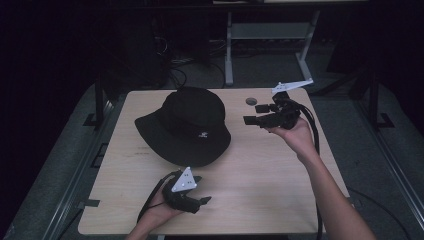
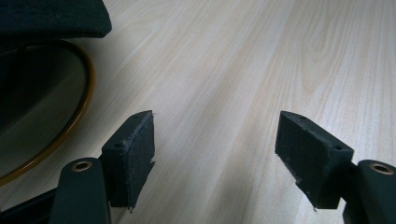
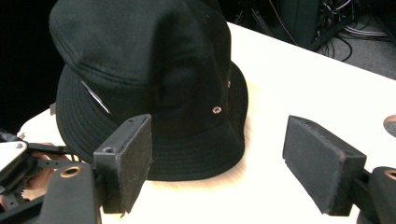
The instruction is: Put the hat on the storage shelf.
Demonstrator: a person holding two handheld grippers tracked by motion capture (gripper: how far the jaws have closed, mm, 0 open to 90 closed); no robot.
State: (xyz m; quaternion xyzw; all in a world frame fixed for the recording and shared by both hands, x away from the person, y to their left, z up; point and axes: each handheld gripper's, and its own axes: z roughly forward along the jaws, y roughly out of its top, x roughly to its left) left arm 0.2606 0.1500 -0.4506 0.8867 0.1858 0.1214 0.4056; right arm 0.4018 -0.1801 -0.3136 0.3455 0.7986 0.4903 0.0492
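A black bucket hat (image 1: 186, 125) with a small white logo sits upright on the light wooden table (image 1: 260, 170), left of centre. My right gripper (image 1: 254, 114) hovers to the hat's right, pointing at it, jaws open and empty. In the right gripper view the hat (image 3: 149, 79) lies ahead of the open gripper (image 3: 233, 163), and its pads (image 3: 133, 158) stay short of the brim. My left gripper (image 1: 201, 190) rests near the table's front edge below the brim, open and empty. In the left gripper view the open gripper (image 2: 215, 154) lies over bare wood, with the hat's brim (image 2: 51, 18) at the upper left.
A round grey grommet (image 1: 251, 101) is set in the table behind the right gripper. Table legs and cables (image 1: 227, 55) stand on the dark floor beyond the far edge. A curved amber rim (image 2: 70, 121) shows at the left of the left gripper view.
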